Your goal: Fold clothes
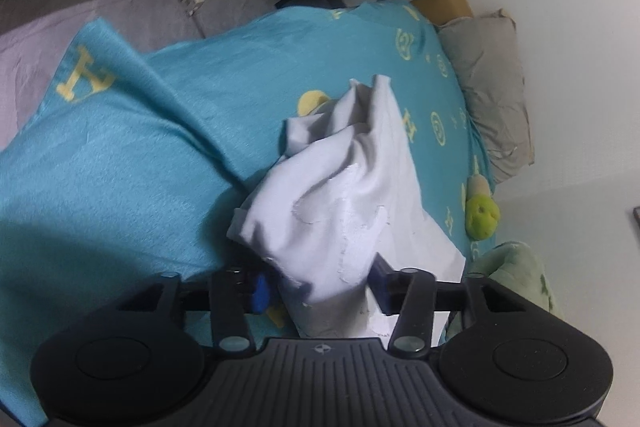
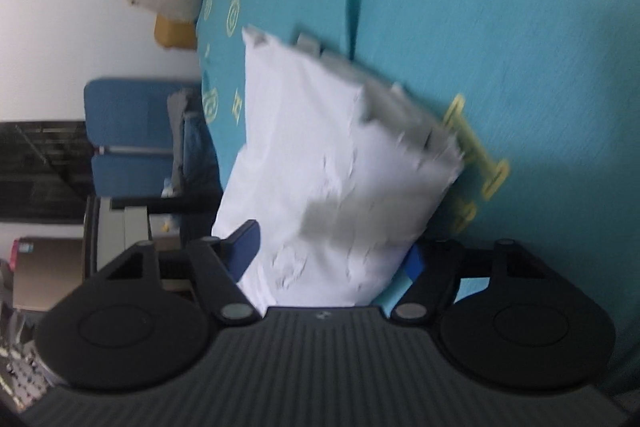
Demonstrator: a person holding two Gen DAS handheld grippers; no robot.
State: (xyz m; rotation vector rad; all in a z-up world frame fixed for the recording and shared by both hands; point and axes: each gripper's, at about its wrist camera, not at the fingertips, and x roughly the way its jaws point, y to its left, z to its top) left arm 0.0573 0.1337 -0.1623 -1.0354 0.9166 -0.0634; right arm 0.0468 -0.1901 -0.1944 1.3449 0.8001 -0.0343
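Lying across the middle of both views is a white garment (image 1: 344, 195), bunched and partly folded, resting on a bed spread with a teal blanket (image 1: 120, 155) patterned with yellow letters and rings. In the left wrist view, the left tongs (image 1: 320, 287) are standing with their blue pads either side of the garment's near corner at the bottom centre of the frame; a gap is showing at the left pad, and whether the right pad is pressing the cloth cannot be told, so the hold looks loose rather than clamped. In the right wrist view, the right tongs (image 2: 332, 251) are likewise straddling the garment's near edge at bottom centre, jaws apart, with one pad in plain sight at the left and the other mostly hidden behind the cloth; the picture is blurred, and no firm pinch is showing. The likely trouble from here is slippage: with neither pair clearly biting, a lift could be leaving the cloth behind or dragging only the top layer, undoing the fold. The creased ridge toward the upper middle of the left view could be setting into a crooked crease. A green plush toy (image 1: 482, 215) at the right edge and a grey pillow (image 1: 492, 95) above it are lying close enough to be catching a swung hem.
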